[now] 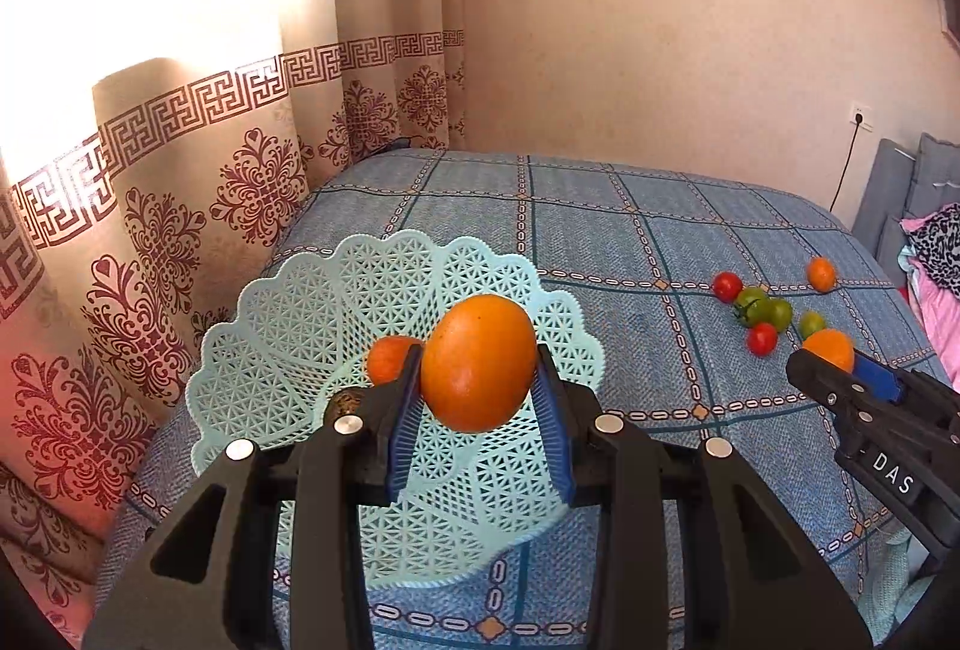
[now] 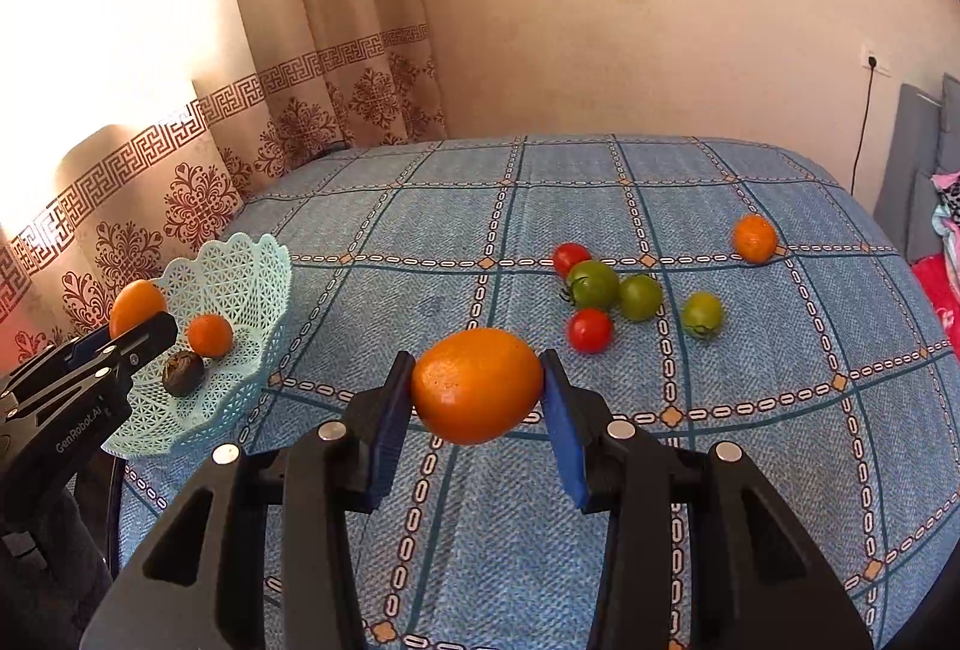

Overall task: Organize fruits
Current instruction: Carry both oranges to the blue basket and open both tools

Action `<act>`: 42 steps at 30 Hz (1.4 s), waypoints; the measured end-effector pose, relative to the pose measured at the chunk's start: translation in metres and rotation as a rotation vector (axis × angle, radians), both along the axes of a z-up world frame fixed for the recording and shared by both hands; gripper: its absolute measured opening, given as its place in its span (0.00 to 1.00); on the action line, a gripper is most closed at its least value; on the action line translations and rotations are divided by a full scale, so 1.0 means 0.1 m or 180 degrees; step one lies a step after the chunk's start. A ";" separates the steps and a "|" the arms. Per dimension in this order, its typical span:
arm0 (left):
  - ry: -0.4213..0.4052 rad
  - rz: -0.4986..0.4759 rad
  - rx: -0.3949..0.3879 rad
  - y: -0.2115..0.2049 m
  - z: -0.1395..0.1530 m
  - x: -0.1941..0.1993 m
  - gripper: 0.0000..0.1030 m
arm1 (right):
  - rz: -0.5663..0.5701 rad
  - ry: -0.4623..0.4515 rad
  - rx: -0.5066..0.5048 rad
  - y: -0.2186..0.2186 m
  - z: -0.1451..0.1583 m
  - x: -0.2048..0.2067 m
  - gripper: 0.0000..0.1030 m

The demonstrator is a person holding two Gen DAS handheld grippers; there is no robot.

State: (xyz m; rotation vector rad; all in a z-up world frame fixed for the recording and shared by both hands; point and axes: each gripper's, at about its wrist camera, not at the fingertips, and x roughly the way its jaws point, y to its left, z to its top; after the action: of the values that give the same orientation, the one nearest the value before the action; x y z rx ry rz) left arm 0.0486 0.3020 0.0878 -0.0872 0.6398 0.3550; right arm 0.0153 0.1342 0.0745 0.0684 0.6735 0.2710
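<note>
Orange fruit (image 1: 478,362) clamped in the left gripper (image 1: 478,392) hangs directly over the pale-green lattice plastic basket (image 1: 288,302), while the right gripper (image 2: 477,398), clamping another orange (image 2: 477,385), sits well off to the basket's right.

A home bedroom: quilted bed (image 2: 600,206), patterned curtains (image 1: 180,206), wall socket (image 1: 862,117).

Four oranges (image 2: 477,386), two red tomatoes (image 2: 590,330), three green tomatoes (image 2: 640,296), one dark fruit (image 2: 183,373), one basket (image 2: 240,278).
</note>
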 end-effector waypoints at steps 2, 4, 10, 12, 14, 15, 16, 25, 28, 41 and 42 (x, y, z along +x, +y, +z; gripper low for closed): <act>0.0008 0.0075 -0.0016 0.12 -0.02 -0.02 0.35 | 0.0064 0.0001 -0.0017 0.11 0.00 0.00 0.41; 0.0014 0.0143 -0.0033 0.22 -0.03 -0.04 0.35 | 0.0126 0.0000 -0.0032 0.22 0.00 0.01 0.41; 0.0026 0.0291 -0.0076 0.48 -0.06 -0.11 0.35 | 0.0299 0.0006 -0.0071 0.54 0.00 0.04 0.41; 0.0028 0.0332 -0.0089 0.54 -0.07 -0.13 0.35 | 0.0366 0.0005 -0.0082 0.65 -0.01 0.05 0.41; 0.0028 0.0367 -0.0103 0.60 -0.08 -0.14 0.35 | 0.0423 0.0002 -0.0096 0.76 -0.01 0.06 0.41; 0.0029 0.0378 -0.0107 0.63 -0.08 -0.15 0.35 | 0.0453 0.0004 -0.0097 0.81 -0.01 0.06 0.41; 0.0030 0.0388 -0.0111 0.66 -0.08 -0.15 0.35 | 0.0482 0.0006 -0.0102 0.86 -0.01 0.07 0.41; 0.0039 0.0417 -0.0172 0.74 -0.14 -0.17 0.38 | 0.0628 0.0007 -0.0124 1.16 0.00 0.10 0.41; -0.0004 0.0434 -0.0140 0.74 -0.12 -0.17 0.55 | 0.0658 0.0015 -0.0129 1.20 -0.01 0.10 0.41; -0.0076 0.0570 0.0062 0.72 -0.09 -0.23 0.83 | 0.0628 -0.0014 -0.0139 1.27 -0.06 0.12 0.51; -0.0079 0.0571 0.0073 0.71 -0.09 -0.22 0.84 | 0.0622 -0.0023 -0.0145 1.26 -0.06 0.12 0.51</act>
State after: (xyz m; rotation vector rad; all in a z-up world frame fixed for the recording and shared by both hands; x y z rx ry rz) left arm 0.0261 0.3728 0.0789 -0.1273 0.6048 0.5334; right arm 0.0278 0.2605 0.0688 -0.0423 0.6796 0.4434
